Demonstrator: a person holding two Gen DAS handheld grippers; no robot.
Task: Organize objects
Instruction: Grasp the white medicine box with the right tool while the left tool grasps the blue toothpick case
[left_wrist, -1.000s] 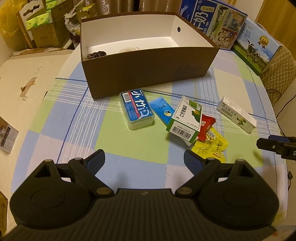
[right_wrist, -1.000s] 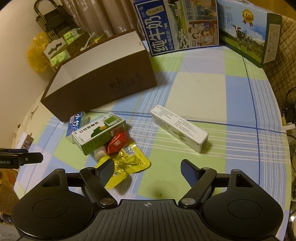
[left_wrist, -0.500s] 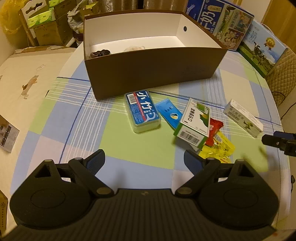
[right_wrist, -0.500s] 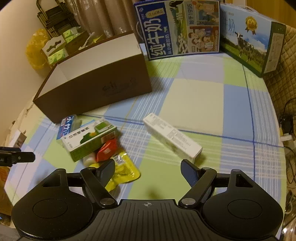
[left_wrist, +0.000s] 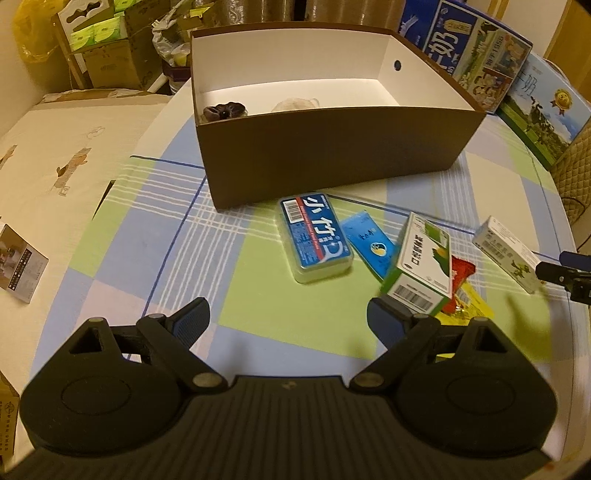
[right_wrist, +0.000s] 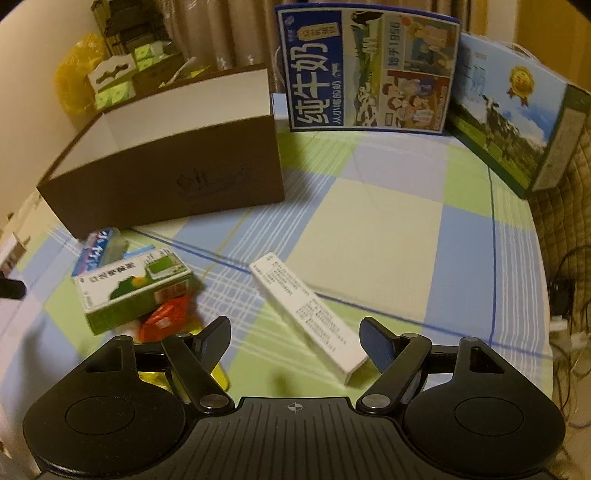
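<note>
A brown open box (left_wrist: 332, 155) (right_wrist: 166, 177) stands on the checked tablecloth, with a dark item (left_wrist: 224, 110) and a pale item (left_wrist: 295, 106) inside. In front of it lie a blue-labelled case (left_wrist: 316, 238) (right_wrist: 98, 247), a blue sachet (left_wrist: 369, 243), a green-and-white carton (left_wrist: 424, 266) (right_wrist: 129, 291), a red packet (left_wrist: 460, 273) (right_wrist: 166, 319), yellow packets (left_wrist: 465, 314) and a long white carton (left_wrist: 508, 253) (right_wrist: 310, 314). My left gripper (left_wrist: 288, 325) is open, short of the case. My right gripper (right_wrist: 295, 338) is open, its fingers either side of the long white carton's near end.
Two large milk cartons (right_wrist: 369, 70) (right_wrist: 509, 122) stand at the table's back. Cardboard boxes (left_wrist: 107, 48) and a yellow bag (right_wrist: 70, 85) sit beyond the table. A card (left_wrist: 20, 267) lies on the cream surface at left. A quilted chair (left_wrist: 576, 177) and cables (right_wrist: 569, 295) are at right.
Both grippers have moved forward, closer to the items. The long white carton's near end now lies between the right fingers. Both stay open.
</note>
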